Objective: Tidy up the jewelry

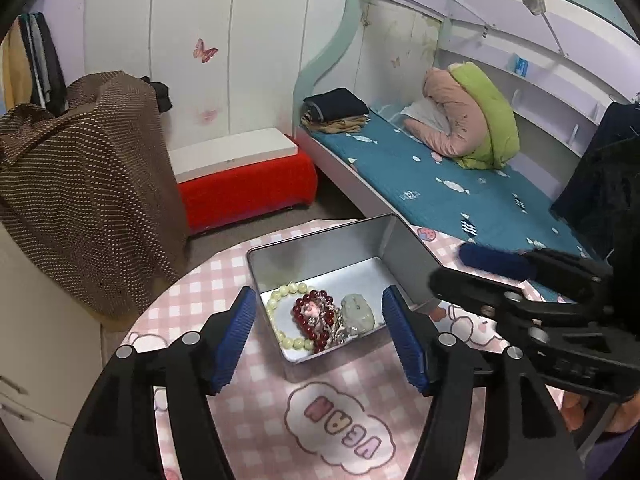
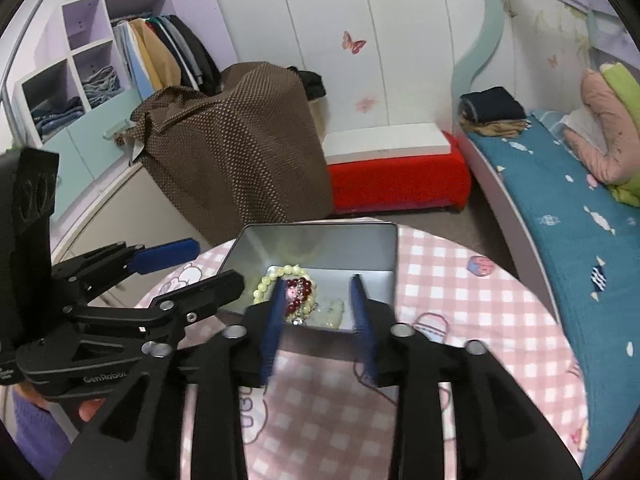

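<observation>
While my left gripper (image 1: 318,336) and right gripper (image 2: 320,320) both hang unclenched, holding nothing, the bracelets (image 1: 308,316) (cream and dark red) lie in the metal tin (image 1: 320,248) on the checked tablecloth (image 1: 256,400).

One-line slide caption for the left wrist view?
Open left gripper above metal tin holding bead bracelets on pink checked tablecloth.

"GenRobot" on left tool (image 2: 188,276); "BEAR" upside down on tablecloth (image 1: 340,424).
</observation>
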A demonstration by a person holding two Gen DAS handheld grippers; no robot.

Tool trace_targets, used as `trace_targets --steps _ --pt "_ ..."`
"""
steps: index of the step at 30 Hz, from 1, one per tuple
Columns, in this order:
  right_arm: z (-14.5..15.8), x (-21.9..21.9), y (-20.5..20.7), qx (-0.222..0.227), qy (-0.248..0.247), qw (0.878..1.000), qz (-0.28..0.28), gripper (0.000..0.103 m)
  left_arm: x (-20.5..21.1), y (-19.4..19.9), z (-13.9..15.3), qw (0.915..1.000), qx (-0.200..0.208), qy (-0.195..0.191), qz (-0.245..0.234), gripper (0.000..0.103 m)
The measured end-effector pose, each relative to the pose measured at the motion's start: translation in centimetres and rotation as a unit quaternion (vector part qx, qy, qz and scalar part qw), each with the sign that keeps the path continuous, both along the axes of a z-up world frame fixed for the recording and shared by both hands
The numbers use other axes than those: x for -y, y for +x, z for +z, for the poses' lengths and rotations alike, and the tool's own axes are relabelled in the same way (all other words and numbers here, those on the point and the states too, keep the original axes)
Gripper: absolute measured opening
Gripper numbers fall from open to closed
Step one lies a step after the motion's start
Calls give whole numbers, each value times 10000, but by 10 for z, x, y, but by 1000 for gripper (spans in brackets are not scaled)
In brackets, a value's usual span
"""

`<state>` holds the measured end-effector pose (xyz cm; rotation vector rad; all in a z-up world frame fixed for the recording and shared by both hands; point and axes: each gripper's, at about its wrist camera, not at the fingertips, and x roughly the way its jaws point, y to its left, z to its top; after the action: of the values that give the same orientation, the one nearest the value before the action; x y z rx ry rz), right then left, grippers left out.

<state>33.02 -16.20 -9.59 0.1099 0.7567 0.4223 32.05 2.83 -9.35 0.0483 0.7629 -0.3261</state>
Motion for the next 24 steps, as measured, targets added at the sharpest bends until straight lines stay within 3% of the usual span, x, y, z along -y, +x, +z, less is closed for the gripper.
trace_targets --steps 3,7,10,18,24 --pt "12 4 -15 139 -80 9998 -69 59 -1 -13 7 9999 84 9 56 71" --pt "28 8 -44 273 -164 9994 -106 65 1 -35 18 9997 208 116 82 71" --pt "40 7 -67 431 -244 9987 -119 68 2 -56 29 9988 357 238 222 80" --pt "80 9 -147 1181 -546 9901 -532 74 1 -124 64 9950 913 94 393 85" --pt "99 15 -209 1617 -657 9824 -661 76 2 -184 84 9870 1471 -59 637 90"
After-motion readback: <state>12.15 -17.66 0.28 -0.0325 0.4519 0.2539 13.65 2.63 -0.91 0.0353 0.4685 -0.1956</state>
